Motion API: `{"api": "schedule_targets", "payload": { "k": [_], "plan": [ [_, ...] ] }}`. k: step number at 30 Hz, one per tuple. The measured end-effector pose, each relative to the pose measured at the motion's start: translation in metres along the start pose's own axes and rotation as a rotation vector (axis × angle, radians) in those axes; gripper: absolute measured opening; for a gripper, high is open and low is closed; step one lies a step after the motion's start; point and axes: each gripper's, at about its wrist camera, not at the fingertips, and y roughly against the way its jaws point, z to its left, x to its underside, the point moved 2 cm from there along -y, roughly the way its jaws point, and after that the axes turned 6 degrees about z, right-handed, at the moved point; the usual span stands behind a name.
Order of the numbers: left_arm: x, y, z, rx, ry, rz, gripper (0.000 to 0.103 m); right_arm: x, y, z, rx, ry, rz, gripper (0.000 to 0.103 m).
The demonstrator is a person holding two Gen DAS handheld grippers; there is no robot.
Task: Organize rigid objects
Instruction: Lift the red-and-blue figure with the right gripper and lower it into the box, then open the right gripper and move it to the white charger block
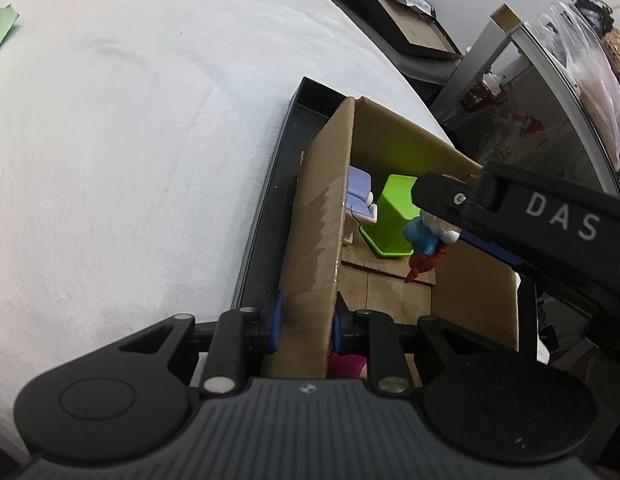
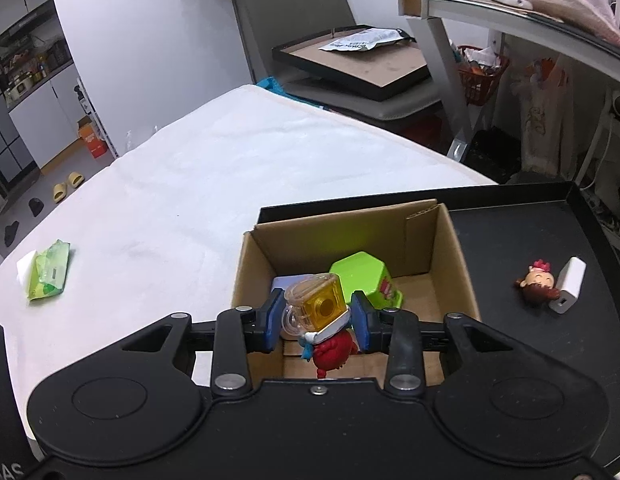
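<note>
A cardboard box [image 2: 458, 264] stands on a black tray [image 2: 510, 232]. My left gripper [image 1: 306, 324] is shut on the box's near side wall [image 1: 318, 216]. My right gripper [image 2: 315, 320] is shut on a toy figure [image 2: 322, 312] with a yellow clear base, a blue scarf and red hair, and holds it over the box; it also shows in the left wrist view [image 1: 424, 240]. In the box lie a green hexagonal container [image 2: 360, 272] and a lilac and white toy [image 1: 360, 196].
On the tray beside the box lie a small doll head [image 2: 539, 282] and a white charger [image 2: 568, 285]. A green wet-wipe pack [image 2: 48, 276] lies on the white tablecloth at the left. A chair with a picture frame [image 2: 350, 64] stands behind the table.
</note>
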Motion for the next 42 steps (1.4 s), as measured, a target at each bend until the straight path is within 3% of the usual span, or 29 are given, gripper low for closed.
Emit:
{"api": "schedule_targets", "payload": {
  "k": [7, 11, 17, 29, 36, 42],
  "plan": [
    [0.001, 0.001, 0.000, -0.005, 0.004, -0.010, 0.022, -0.005, -0.007, 0.010, -0.015, 0.018, 0.042, 0.036],
    [0.001, 0.002, 0.001, -0.004, 0.009, -0.007, 0.023, -0.009, 0.000, 0.013, -0.061, 0.020, 0.033, 0.053],
    [0.000, 0.005, 0.002, -0.027, 0.011, -0.016, 0.023, -0.011, 0.012, 0.000, -0.042, 0.021, 0.013, 0.056],
    [-0.001, 0.002, -0.003, -0.039, 0.026, 0.022, 0.023, -0.015, 0.037, -0.044, 0.022, 0.027, -0.066, 0.076],
    [-0.002, 0.000, -0.012, -0.095, -0.004, 0.024, 0.022, -0.009, 0.042, -0.080, 0.065, -0.013, -0.096, 0.082],
    [-0.003, 0.000, -0.024, -0.196, -0.071, 0.026, 0.026, 0.001, 0.041, -0.118, 0.106, -0.065, -0.119, 0.087]
  ]
}}
